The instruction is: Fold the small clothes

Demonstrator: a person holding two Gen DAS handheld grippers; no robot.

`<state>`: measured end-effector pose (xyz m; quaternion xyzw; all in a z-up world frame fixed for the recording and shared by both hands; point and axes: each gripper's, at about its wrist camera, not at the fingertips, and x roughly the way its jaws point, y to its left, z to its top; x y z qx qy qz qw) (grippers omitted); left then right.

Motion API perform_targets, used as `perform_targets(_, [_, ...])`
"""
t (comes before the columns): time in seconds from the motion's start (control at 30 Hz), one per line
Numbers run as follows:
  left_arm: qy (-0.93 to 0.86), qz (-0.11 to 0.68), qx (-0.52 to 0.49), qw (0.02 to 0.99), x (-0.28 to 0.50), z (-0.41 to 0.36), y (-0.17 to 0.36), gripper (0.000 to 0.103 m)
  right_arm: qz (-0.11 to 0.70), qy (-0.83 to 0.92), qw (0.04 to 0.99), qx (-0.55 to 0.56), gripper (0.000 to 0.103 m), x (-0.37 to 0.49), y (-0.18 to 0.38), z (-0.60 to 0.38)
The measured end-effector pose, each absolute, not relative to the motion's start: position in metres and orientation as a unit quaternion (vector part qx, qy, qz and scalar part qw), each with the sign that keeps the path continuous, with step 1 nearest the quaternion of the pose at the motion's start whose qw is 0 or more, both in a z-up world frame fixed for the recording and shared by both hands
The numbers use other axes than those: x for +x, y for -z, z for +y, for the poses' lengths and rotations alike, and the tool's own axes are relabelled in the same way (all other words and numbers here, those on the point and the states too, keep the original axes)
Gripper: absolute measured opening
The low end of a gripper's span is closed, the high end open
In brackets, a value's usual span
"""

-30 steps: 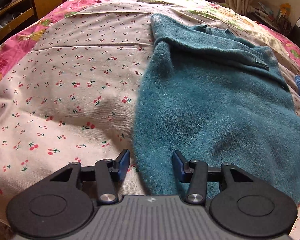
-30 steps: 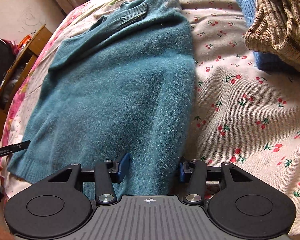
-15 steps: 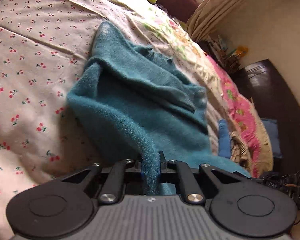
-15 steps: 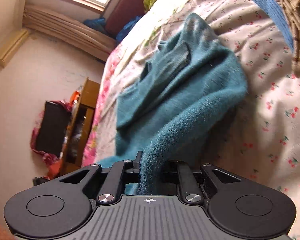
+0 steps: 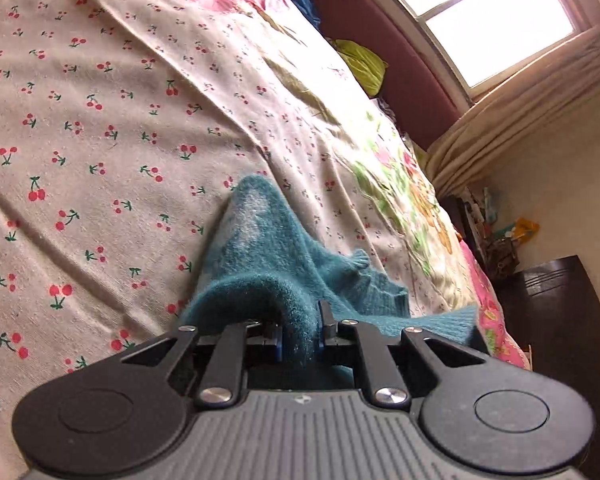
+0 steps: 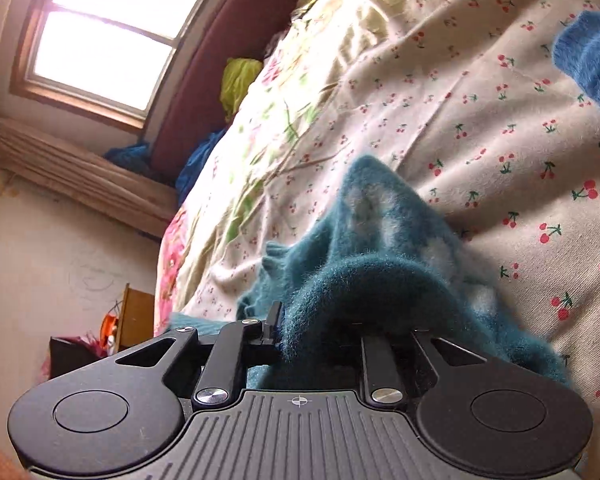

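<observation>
A fuzzy teal sweater [image 5: 260, 248] lies on the cherry-print bedsheet [image 5: 80, 140]. My left gripper [image 5: 300, 332] is shut on the sweater's hem, which drapes over its fingers and is lifted toward the sweater's far end. In the right wrist view the same sweater [image 6: 380, 232] bulges up in front of my right gripper [image 6: 316, 332], which is shut on the hem at the other side; the fabric hides its right finger. The sweater's far shoulder points toward the headboard.
A blue garment [image 6: 592, 60] lies on the sheet to the right. A lime cushion [image 5: 360, 64] sits by the maroon headboard [image 5: 400, 48] under the window. A dark cabinet [image 5: 560, 320] stands right of the bed, a wooden shelf [image 6: 136, 316] left.
Both grippers closed on the sweater's near hem, then lifted and carried it forward over the body toward the neckline. The sweater now looks bunched and much shorter.
</observation>
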<state>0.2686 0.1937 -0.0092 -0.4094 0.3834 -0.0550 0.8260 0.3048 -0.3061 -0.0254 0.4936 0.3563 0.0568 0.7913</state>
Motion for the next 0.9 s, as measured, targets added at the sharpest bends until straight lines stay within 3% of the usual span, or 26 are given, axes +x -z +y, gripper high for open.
perform_targets(0.2, [0.043,0.368,-0.419,0.829,0.264,0.191,0.014,0.029,0.315,-0.075,0.811,0.488,0.042,0.300,0.012,-0.313])
perform_targets(0.4, [0.032,0.340,-0.422,0.840,0.256,0.191,0.000,0.032,0.300,-0.061,0.858,0.413,0.043,0.285,-0.001,-0.310])
perform_targets(0.57, [0.011,0.333,-0.473,0.816,0.265,0.198,0.010,0.032,0.290,-0.051,0.854,0.428,0.048,0.288,-0.001,-0.321])
perform_targets(0.7, [0.009,0.315,-0.558,0.768,0.268,0.207,0.029,0.044,0.294,-0.053,0.866,0.400,0.048,0.291,-0.004,-0.316])
perform_targets(0.8, [-0.002,0.292,-0.589,0.753,0.267,0.215,0.033,0.044,0.310,-0.044,0.880,0.357,0.048,0.291,-0.001,-0.306])
perform_targets(0.9, [-0.032,0.272,-0.554,0.786,0.262,0.220,0.016,0.045,0.317,-0.021,0.897,0.308,0.046,0.292,0.005,-0.301])
